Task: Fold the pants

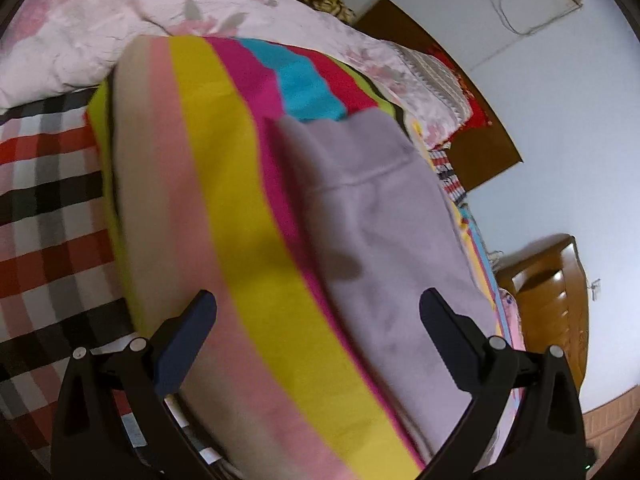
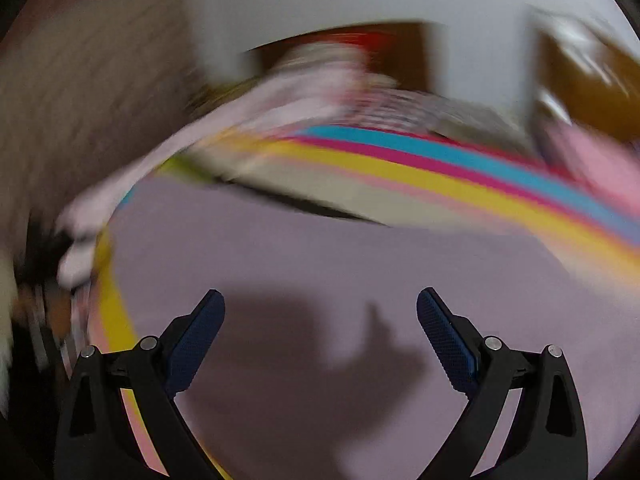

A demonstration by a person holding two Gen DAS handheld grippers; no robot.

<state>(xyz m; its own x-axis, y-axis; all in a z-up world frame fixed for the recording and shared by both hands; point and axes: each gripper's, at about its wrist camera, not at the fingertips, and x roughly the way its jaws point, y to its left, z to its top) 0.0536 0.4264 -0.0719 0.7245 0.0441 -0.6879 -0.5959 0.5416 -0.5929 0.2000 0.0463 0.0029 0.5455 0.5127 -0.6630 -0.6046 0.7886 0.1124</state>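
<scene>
While spread wide, both claws (image 1: 318, 308) (image 2: 320, 308) hover over lilac pants (image 1: 384, 232).

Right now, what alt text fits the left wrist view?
Open left tool hovers over lavender pants lying on a rainbow-striped blanket; a floral quilt lies behind it.

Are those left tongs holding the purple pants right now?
No, the left tongs are wide open, with nothing pinched between them above the purple pants.
</scene>
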